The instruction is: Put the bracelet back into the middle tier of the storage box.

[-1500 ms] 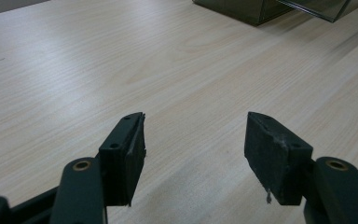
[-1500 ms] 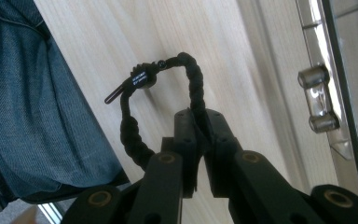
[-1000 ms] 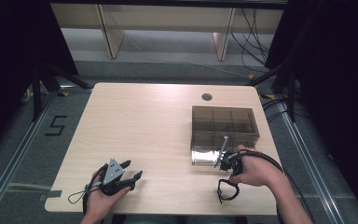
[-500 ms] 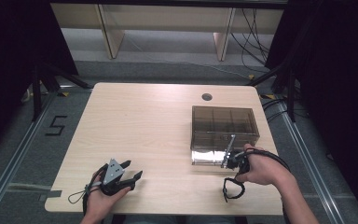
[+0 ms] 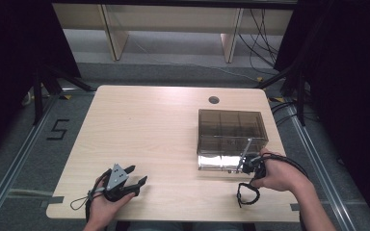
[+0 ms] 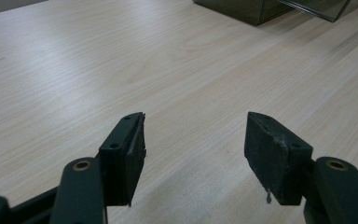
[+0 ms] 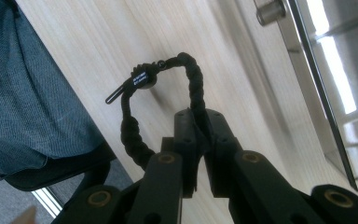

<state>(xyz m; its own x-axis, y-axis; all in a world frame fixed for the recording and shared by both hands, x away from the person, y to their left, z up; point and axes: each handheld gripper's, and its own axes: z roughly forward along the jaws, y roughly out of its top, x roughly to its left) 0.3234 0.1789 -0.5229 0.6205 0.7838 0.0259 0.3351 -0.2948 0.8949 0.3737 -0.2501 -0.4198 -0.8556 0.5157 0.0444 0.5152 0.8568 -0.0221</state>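
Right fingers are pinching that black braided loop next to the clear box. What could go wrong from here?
1. The right gripper holds the black braided loop by one narrow strand; it may slip out.
2. The loop dangles free and could snag the smoky clear box or its metal latch.
3. The left gripper rests open, far from helping.

A single legible mark is present: the numeral "5" [image 5: 58, 130], formed in dark tape on the grey floor [image 5: 24, 159], just beyond the left edge of the table [image 5: 139, 120] in the high view.

In the right gripper view, a small black tag [image 7: 140, 78] on the black braided cord loop [image 7: 189, 79] carries white lettering; the characters are too small to be read.

No brand, label or number is legible on the smoked plastic compartment box [image 5: 231, 125] at the table's right edge.
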